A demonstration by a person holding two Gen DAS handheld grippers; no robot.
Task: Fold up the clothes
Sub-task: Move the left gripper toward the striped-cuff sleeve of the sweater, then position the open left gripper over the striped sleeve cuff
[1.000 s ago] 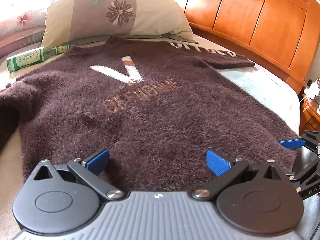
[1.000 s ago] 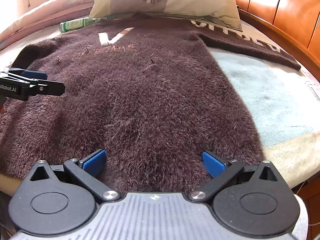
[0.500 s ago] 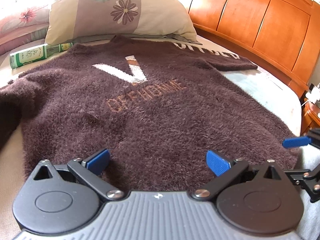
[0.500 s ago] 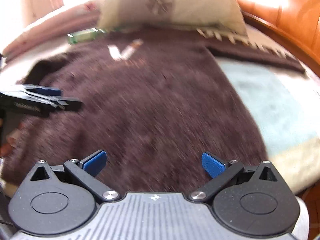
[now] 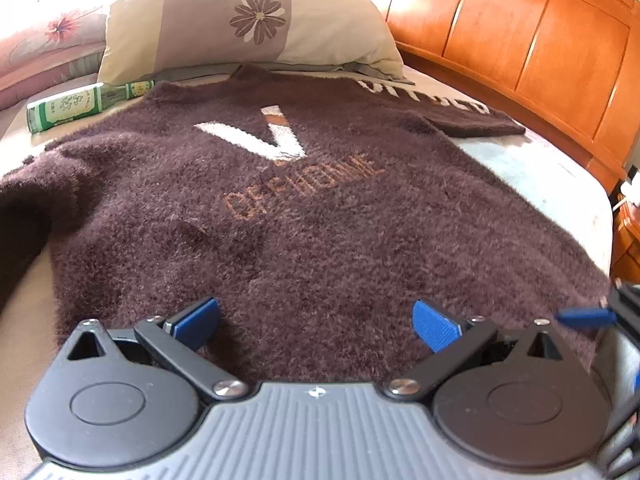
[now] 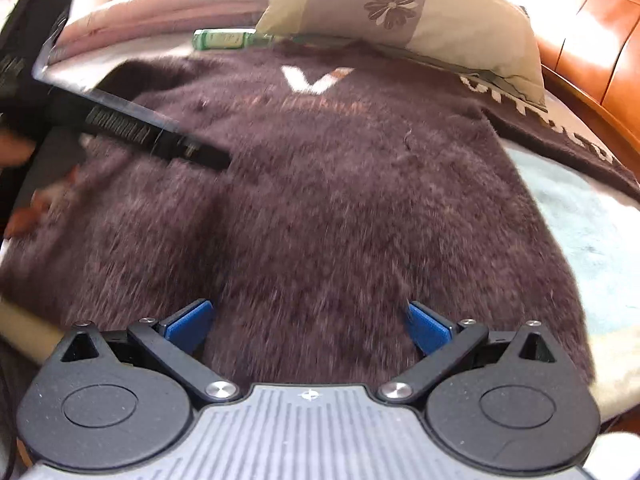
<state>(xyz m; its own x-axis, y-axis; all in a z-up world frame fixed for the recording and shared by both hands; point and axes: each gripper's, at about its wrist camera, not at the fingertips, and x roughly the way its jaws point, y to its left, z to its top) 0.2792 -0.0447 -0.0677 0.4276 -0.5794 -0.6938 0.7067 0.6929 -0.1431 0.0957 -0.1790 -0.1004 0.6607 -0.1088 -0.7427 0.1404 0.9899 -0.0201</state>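
Observation:
A fuzzy dark brown sweater (image 5: 320,208) with a white V and orange lettering lies flat, front up, on the bed; it also shows in the right wrist view (image 6: 340,184). Its right sleeve (image 5: 452,112) stretches toward the headboard. My left gripper (image 5: 316,320) is open and empty just above the sweater's hem. My right gripper (image 6: 308,322) is open and empty above the hem further right. The left gripper also shows blurred at the left of the right wrist view (image 6: 152,136). A blue fingertip of the right gripper (image 5: 584,316) shows at the left view's right edge.
A floral pillow (image 5: 248,20) lies at the head of the bed over the collar. A green bottle (image 5: 80,106) lies beside the pillow. An orange wooden headboard (image 5: 540,48) runs along the right. Light bedsheet (image 6: 580,216) shows right of the sweater.
Both grippers have shifted over the hem; the right one moved left and closer to the left one. Both stay open and empty. The sweater has not moved.

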